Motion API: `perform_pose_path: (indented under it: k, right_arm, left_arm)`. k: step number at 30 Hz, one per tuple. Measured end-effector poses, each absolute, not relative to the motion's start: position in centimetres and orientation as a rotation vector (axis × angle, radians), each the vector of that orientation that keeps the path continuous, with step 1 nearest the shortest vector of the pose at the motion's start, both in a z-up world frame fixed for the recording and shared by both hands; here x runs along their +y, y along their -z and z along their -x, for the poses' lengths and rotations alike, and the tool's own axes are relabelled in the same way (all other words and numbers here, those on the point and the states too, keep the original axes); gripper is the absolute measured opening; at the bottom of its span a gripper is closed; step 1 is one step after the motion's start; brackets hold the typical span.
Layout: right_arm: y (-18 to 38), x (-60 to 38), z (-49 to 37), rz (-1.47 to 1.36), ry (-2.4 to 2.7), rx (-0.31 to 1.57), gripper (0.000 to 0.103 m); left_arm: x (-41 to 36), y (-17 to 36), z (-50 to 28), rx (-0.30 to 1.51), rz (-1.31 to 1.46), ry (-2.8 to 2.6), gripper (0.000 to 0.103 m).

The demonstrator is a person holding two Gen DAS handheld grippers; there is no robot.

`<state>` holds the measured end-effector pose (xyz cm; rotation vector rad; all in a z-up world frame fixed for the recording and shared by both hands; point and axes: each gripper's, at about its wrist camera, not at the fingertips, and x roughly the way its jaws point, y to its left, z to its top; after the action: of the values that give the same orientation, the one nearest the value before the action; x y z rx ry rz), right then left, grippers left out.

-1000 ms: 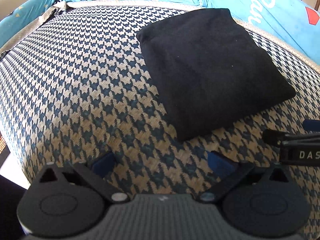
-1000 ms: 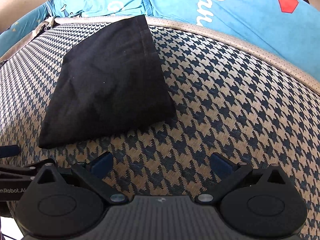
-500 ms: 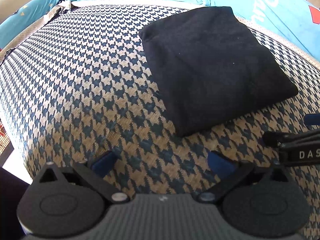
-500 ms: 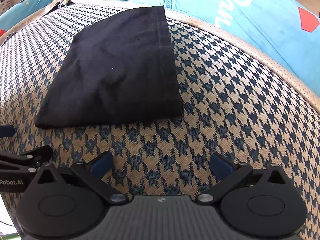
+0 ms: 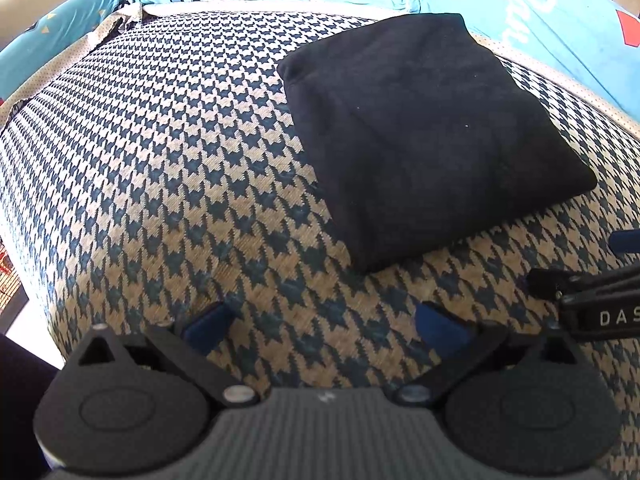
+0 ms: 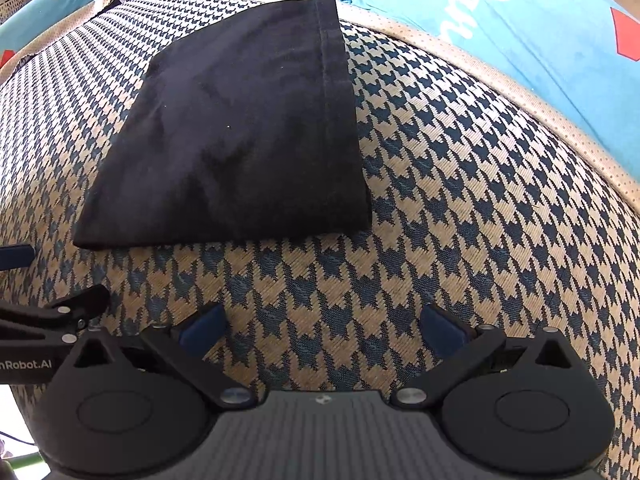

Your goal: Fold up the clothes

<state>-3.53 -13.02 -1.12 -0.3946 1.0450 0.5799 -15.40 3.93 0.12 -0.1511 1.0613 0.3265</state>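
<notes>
A black garment (image 5: 428, 136) lies folded into a flat rectangle on the houndstooth cushion (image 5: 160, 160). In the right wrist view the same folded garment (image 6: 240, 132) shows a stitched hem along its right side. My left gripper (image 5: 324, 324) is open just in front of the garment's near corner, with nothing between its blue pads. My right gripper (image 6: 324, 326) is open too, hovering over bare cushion (image 6: 480, 200) a short way before the garment's near edge. Each gripper shows at the edge of the other's view: the right gripper (image 5: 592, 288), the left gripper (image 6: 44, 316).
Light blue printed pillows (image 5: 540, 12) line the back and right of the cushion, and appear as blue pillows (image 6: 520, 20) in the right view. A beige dotted border (image 6: 540, 112) rims the cushion. The cushion's left edge (image 5: 24, 264) drops off to the floor.
Both grippers have shifted slightly, so the garment now sits more centred and closer in the right view. The garment itself has not moved. Both grippers stayed open.
</notes>
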Motion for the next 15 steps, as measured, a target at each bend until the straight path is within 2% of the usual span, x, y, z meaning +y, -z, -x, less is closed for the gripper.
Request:
perform_pose_path:
  k: [15]
  right_arm:
    - [1.0,-14.1,5.1,0.39,-0.556,1.034,0.103]
  left_arm:
    - [3.9,-0.2,15.3,1.07,0.143,-0.327,0.103]
